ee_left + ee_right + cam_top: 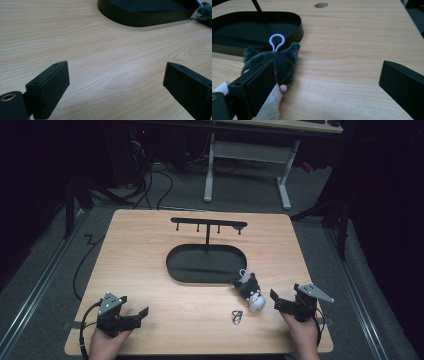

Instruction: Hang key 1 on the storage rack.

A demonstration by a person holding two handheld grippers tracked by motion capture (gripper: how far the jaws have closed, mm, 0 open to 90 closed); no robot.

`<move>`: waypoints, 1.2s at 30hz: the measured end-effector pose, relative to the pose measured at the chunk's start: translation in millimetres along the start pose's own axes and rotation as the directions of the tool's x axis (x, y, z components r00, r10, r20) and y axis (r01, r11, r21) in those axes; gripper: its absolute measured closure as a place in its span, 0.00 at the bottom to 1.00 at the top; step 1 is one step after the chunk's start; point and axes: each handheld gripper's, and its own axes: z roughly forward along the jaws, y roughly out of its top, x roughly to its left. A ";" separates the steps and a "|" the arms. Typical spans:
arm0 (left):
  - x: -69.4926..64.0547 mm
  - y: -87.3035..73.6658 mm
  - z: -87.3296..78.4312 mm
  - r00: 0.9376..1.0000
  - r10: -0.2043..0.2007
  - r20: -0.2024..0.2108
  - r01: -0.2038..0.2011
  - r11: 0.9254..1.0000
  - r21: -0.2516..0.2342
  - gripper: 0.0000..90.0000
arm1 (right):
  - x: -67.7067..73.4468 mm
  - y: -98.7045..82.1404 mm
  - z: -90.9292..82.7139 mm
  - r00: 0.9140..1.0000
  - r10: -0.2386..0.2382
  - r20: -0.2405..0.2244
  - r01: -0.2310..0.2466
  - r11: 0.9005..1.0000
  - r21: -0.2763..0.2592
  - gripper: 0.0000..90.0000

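High view shows the right tongs gaping empty just beside the plush toy lying on the counter by the black tray, left tongs open and idle; next, I'd guess, closing on it.

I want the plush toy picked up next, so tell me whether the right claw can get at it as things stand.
Probably yes. The right claw is open and sits just beside the plush toy on the table, with bare wood between them. The black tray touches the toy's far side only, so the approach looks free.
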 end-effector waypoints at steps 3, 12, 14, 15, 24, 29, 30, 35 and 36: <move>0.1 0.3 2.4 1.000 0.005 0.009 -0.005 1.000 0.008 0.08 | 1.9 -0.1 1.4 0.999 -0.006 -0.038 0.006 1.000 0.017 0.03; 4.2 1.7 4.8 1.000 -0.002 0.021 0.003 1.000 -0.018 0.08 | 10.3 0.0 3.6 0.997 -0.035 -0.069 0.037 0.999 0.031 0.07; 5.0 1.6 5.6 1.000 -0.013 0.028 0.014 1.000 -0.022 0.09 | 9.9 -1.7 3.2 0.997 -0.023 -0.068 0.024 1.000 0.014 0.12; 5.5 1.8 6.1 1.000 -0.013 0.027 0.013 1.000 -0.020 0.09 | 9.6 -2.4 3.5 0.998 -0.022 -0.063 0.023 1.000 0.013 0.14; 9.2 1.3 2.6 0.999 -0.022 0.033 0.023 0.999 -0.029 0.14 | 8.5 -4.5 6.4 0.999 -0.004 -0.046 0.005 1.000 0.025 0.20; 8.9 -0.4 -2.7 1.000 -0.008 0.018 0.009 0.999 -0.044 0.16 | 12.8 -2.3 8.7 0.998 -0.025 -0.052 0.025 1.000 0.013 0.23; 8.8 -0.9 -3.2 1.000 -0.010 0.017 0.011 0.999 -0.046 0.16 | 12.8 -2.3 8.7 0.998 -0.025 -0.052 0.025 1.000 0.013 0.23; 7.2 -2.6 -4.4 1.000 0.003 0.016 -0.002 0.999 -0.048 0.16 | 14.1 -0.9 10.7 0.998 -0.054 -0.020 0.054 0.998 0.018 0.24; 6.5 -2.5 -4.1 1.000 0.007 0.017 -0.007 0.999 -0.047 0.16 | 13.7 -1.0 10.5 0.998 -0.052 -0.018 0.052 0.998 0.021 0.24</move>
